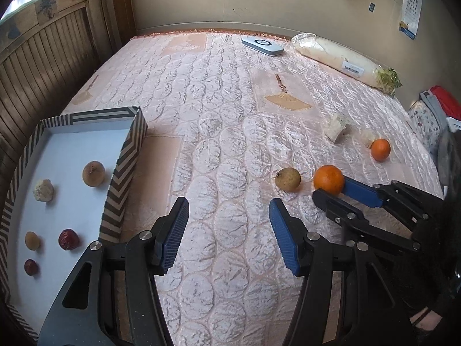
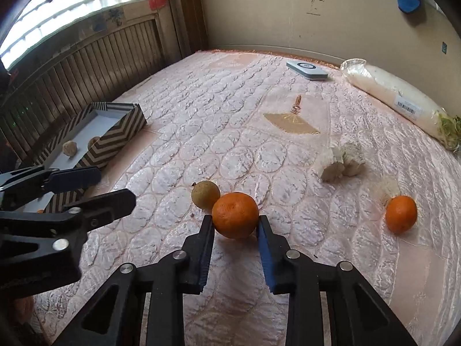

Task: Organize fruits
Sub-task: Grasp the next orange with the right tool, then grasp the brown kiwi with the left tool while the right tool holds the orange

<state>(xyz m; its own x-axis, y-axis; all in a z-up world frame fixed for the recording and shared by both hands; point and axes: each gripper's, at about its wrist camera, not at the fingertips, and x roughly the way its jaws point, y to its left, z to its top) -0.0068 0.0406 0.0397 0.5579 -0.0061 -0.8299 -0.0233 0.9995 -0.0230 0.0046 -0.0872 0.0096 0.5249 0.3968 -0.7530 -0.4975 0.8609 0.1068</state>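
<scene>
Orange and round, the nearer tangerine [image 2: 235,215] sat squeezed between the right gripper's [image 2: 234,224] blue-padded fingertips, which had closed to its width and touched both its sides, low over the bedspread [image 2: 219,121]. Pressed against its far side, just beyond the tips, lay a small tan fruit [image 2: 205,194] with a rough, dull skin. I judged that this neighbour could be nudged or sent rolling as the tangerine lifted, since the quilted satin looked slick and lumpy. A smooth sphere held only at the very ends of the ribbed pads could also pivot and slip out. The left gripper [image 1: 229,232] hung empty with its fingers spread wide over bare quilt; beside its left finger stood the striped cardboard box [image 1: 126,155], already holding a tan fruit, a pale knobbly lump, two wrinkled dark-red dates and a small beige ball. A second tangerine [image 2: 401,214] waited well right of the right fingers.
</scene>
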